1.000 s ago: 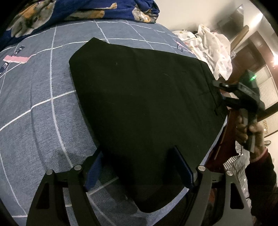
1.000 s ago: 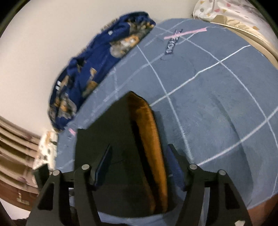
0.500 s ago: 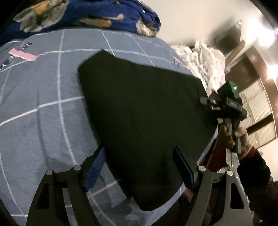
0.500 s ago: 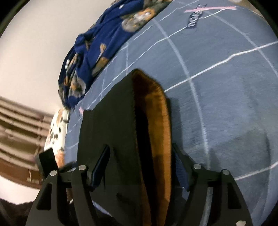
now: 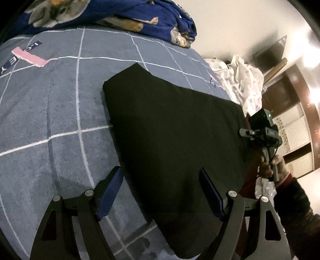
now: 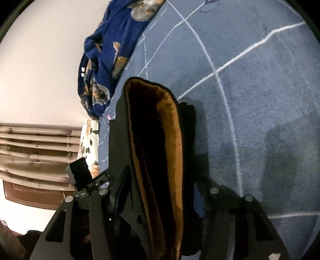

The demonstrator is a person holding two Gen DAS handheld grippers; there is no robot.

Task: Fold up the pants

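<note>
1. The black pants (image 5: pixel 172 140) lie folded flat on the bed (image 5: pixel 50 120), on its blue-grey cover with white grid lines; one end hangs past the bed's near edge.
2. In the right wrist view the waist opening of the pants (image 6: pixel 152 140) gapes toward the camera, showing an orange-brown lining around a dark hollow; nothing can be made out inside it.
3. The left gripper (image 5: pixel 160 192) stands wide open, one finger over the cover, the other over the black cloth. It holds nothing; whether the pads touch the cloth is unclear.
4. The right gripper (image 6: pixel 160 192) has just been closing, with the waist end of the pants between its fingers. Both fingertips are hidden by dark cloth, so I cannot tell whether the pads press on it.
5. From the left wrist view the right gripper's body (image 5: pixel 262 130) sits at the far edge of the pants, gripped by a hand (image 5: pixel 270 166) in a dark sleeve; its fingers are lost against the black cloth.
6. A blue blanket (image 5: pixel 120 14) with animal prints is bunched at the bed's far edge, cut off by the frame.
7. A white spotted cloth (image 5: pixel 246 82) lies heaped beyond the bed.
</note>
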